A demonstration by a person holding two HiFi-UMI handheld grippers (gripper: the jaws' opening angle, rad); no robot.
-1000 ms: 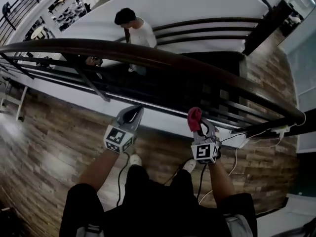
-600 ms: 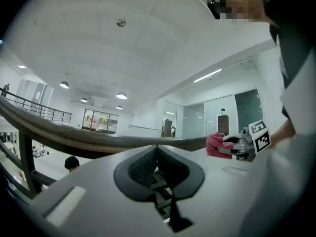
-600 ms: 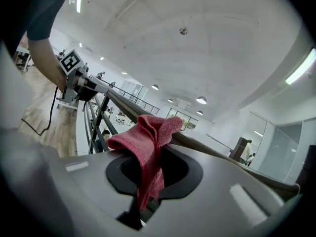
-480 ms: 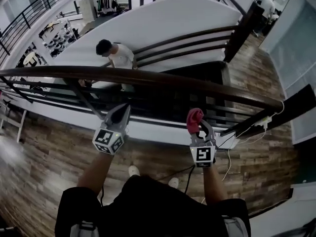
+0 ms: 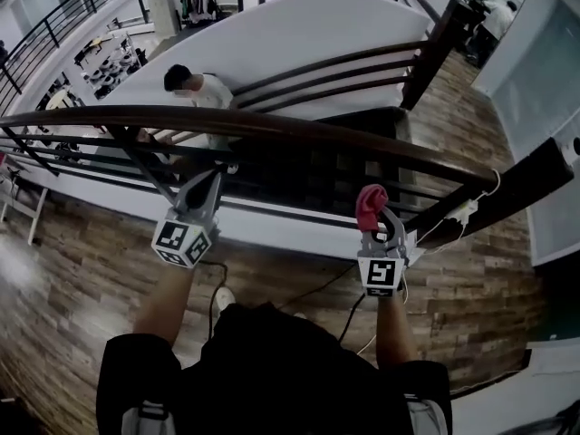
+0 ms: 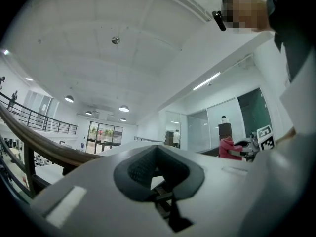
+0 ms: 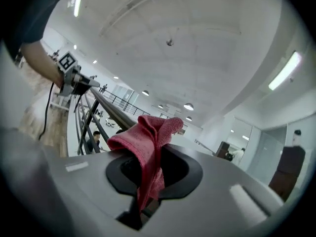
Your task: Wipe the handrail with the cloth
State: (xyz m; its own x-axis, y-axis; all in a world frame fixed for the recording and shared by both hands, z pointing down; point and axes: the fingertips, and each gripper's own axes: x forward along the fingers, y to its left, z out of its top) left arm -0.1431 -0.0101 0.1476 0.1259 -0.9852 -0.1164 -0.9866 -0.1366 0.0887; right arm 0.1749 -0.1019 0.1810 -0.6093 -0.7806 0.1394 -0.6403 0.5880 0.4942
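The dark wooden handrail [image 5: 299, 134] curves across the head view from the left edge to a post at the right. A red cloth [image 5: 370, 205] sticks up out of my right gripper [image 5: 375, 225], which is shut on it just on the near side of the rail, apart from it. In the right gripper view the cloth [image 7: 150, 144] is pinched in the right gripper [image 7: 150, 181], and the handrail [image 7: 112, 111] runs off to the left. My left gripper [image 5: 208, 187] is shut and holds nothing, its tip near the lower bars. In the left gripper view the left gripper [image 6: 159, 174] is beside the handrail [image 6: 42, 146].
Black balusters and lower bars [image 5: 145, 166] stand under the rail. Beyond it a stairwell drops away, with a person in a white shirt [image 5: 195, 89] below. A white power strip with cables [image 5: 460, 212] lies on the wood floor at the right. A dark post [image 5: 442, 43] stands far right.
Both grippers have risen toward the handrail. The left one shifted left and up to the lower bars. The right one, with the cloth, moved slightly right. The person below moved left.
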